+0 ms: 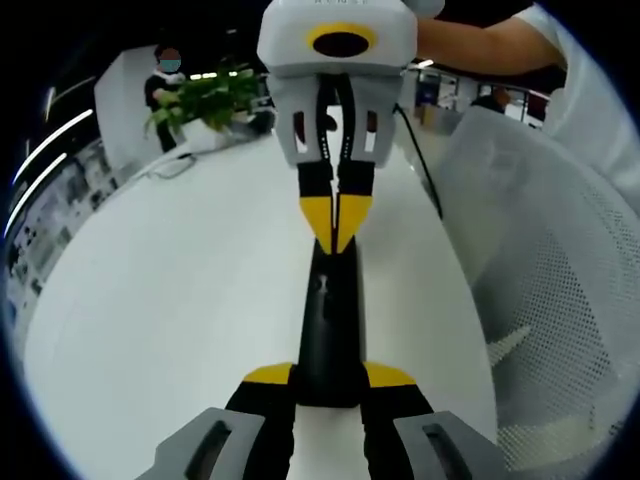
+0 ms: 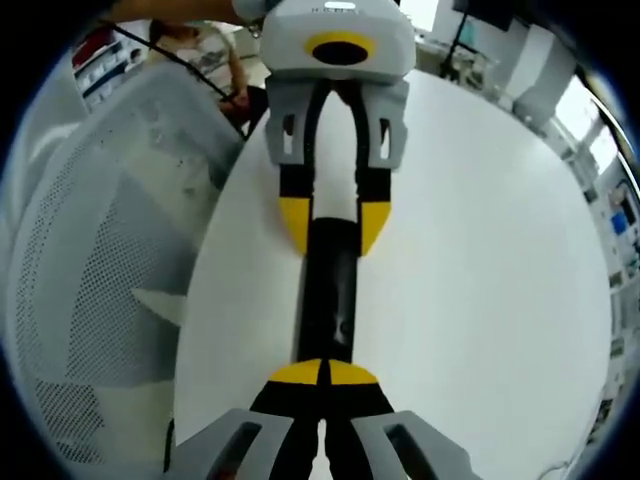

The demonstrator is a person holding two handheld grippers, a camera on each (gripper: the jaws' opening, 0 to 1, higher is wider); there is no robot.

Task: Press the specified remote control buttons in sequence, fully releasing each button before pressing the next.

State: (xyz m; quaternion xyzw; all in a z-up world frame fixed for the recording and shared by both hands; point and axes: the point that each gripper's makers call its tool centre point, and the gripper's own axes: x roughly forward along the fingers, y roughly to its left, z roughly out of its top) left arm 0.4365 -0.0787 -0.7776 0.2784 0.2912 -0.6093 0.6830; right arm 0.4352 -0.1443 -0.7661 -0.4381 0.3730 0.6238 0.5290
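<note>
The left hand-held gripper clamps the remote; the right hand-held gripper, tips pinched together, risks sliding onto a neighbouring button.

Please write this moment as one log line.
left gripper: holds remote end | right gripper: shut, tips on remote | remote: lies on white table

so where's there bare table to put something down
Bare table lies between the remote and the plant in the left gripper view, and on that same side of the remote in the right gripper view. The middle is crowded: the left gripper holds one end, the right gripper is closed over the remote. The mesh chair borders the other edge.
</note>
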